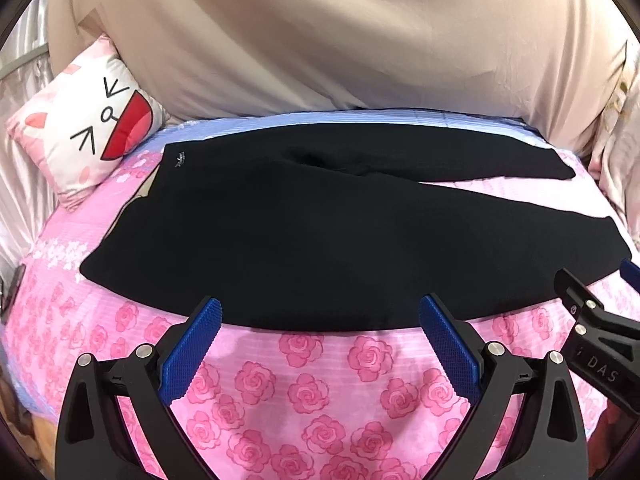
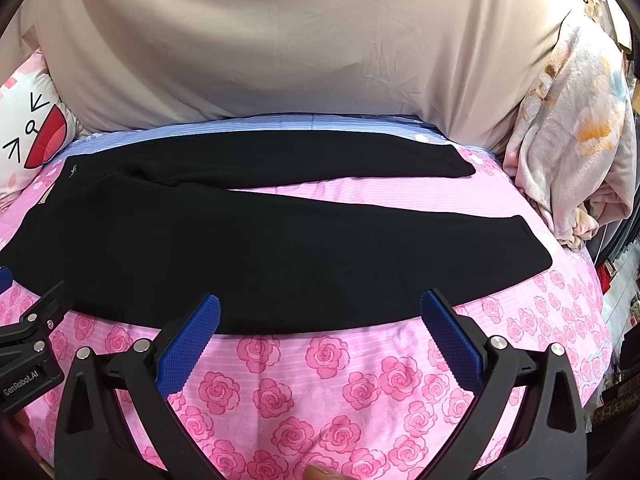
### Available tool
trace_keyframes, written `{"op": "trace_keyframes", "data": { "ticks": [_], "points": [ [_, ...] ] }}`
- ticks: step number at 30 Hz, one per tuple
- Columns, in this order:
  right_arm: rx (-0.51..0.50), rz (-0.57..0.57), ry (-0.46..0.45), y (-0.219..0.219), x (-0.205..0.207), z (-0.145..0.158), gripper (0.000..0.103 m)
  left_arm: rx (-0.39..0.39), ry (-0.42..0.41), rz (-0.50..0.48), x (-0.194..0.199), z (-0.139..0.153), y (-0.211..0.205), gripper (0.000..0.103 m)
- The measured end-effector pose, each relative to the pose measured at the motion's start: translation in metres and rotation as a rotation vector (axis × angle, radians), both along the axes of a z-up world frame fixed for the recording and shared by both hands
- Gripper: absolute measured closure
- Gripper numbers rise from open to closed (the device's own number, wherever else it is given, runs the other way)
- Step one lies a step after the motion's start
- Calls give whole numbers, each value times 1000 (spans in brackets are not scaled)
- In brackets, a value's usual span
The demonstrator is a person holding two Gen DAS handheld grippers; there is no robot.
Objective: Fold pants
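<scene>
- While the black pants [image 1: 320, 232] lie spread flat on the pink rose-print bedspread [image 1: 312, 384], no fold has been started; I judge the task to be at its very beginning.
- The pants occupy the middle of the bed, long axis running parallel to the near edge: waistband toward the left edge beside the cat-face cushion [image 1: 92, 136], leg cuffs toward the right edge near the bundled floral quilt [image 2: 572, 148].
- The two legs are splayed, with a wedge of bedspread showing between them toward the cuffs. The far leg lies close to the beige covering [image 2: 300, 48] along the bed's far edge; the near leg runs along the near side.
- Your left gripper [image 1: 320, 316] hovers over the near edge with jaws wide apart, holding nothing. Its blue pads [image 1: 204, 336] sit just at the near hem line of the hip and thigh section, directly ahead.
- Your right gripper [image 2: 320, 312] is likewise spread wide and empty, poised at the near border of the near leg, further toward the cuff end.
- Each gripper's body shows at the margin of the other's view, so the two stand side by side along the same near edge.
- Deciding relation: the cloth lies straight ahead of both tools, crosswise to their fingers. Your left is nearer the waist, your right nearer the cuff.
- In my judgement, the coming move calls for pinching the near leg's edge at both stations and carrying it over onto the far leg.
- Risk noted: the dark fabric hides layer edges, so you may catch only the top ply.
</scene>
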State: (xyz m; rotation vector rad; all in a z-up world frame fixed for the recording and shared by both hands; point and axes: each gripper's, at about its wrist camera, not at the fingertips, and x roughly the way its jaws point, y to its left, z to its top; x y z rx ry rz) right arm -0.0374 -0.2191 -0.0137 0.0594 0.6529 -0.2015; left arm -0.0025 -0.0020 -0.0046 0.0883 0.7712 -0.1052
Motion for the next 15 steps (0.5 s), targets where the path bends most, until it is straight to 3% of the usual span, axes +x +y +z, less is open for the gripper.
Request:
{"op": "trace_keyframes", "data": {
  "ticks": [3,10,15],
  "points": [
    [0,1,0,0,-1,0,5,17,-25,-1,-1,2,-1,6],
    [-2,6,-2,0,-1,-1,5,76,19,1,4,-3,-7,6],
    [1,8,-5,0,-3,-1,5,76,2,16,3,-3,-4,6]
  ]
}}
